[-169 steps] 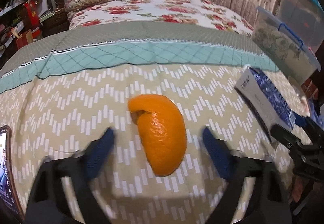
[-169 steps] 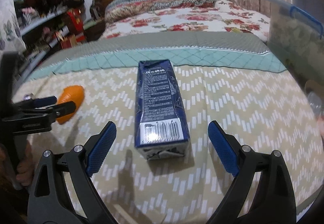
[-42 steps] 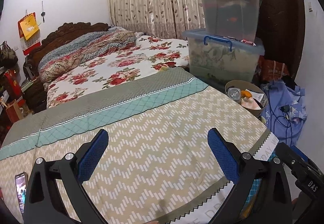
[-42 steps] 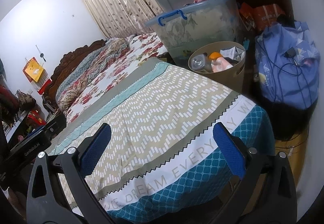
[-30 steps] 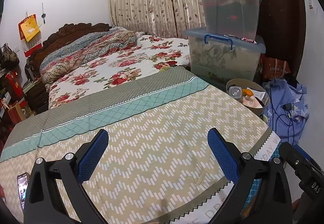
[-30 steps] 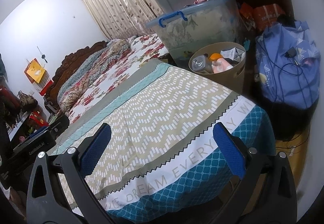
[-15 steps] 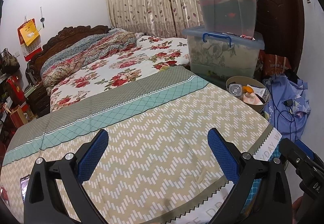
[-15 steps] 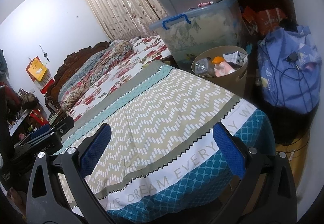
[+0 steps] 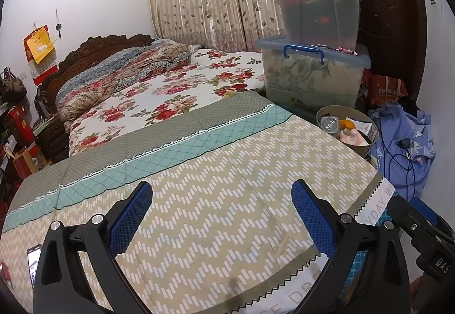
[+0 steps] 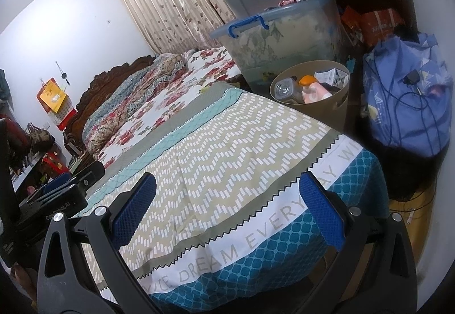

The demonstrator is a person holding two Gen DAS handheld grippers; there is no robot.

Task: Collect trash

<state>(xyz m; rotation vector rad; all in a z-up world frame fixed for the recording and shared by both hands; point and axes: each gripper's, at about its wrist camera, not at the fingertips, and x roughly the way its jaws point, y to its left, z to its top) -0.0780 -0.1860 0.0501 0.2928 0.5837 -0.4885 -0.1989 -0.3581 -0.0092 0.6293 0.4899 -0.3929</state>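
Observation:
A tan round bin (image 9: 366, 145) stands on the floor past the far right corner of the cloth-covered table (image 9: 227, 172). In it lie an orange peel (image 9: 348, 124), a blue-and-white carton (image 9: 364, 125), a clear bottle (image 9: 330, 123) and a pink item. The right wrist view shows the same bin (image 10: 338, 106) with the peel (image 10: 306, 79) and carton (image 10: 332, 76). My left gripper (image 9: 223, 214) hangs open over the cloth with nothing in it. My right gripper (image 10: 227, 210) is open and empty above the table's front edge.
Stacked clear storage boxes (image 9: 312, 72) stand behind the bin, a blue bag with cables (image 10: 406, 92) to its right. A phone (image 9: 32, 262) lies at the cloth's left edge. A floral bed (image 9: 170, 92) lies behind the table.
Seconds ago the orange peel and the carton lay on the cloth between the open jaws; now both lie in the bin. Both grippers are empty and have drifted slightly in the last second.

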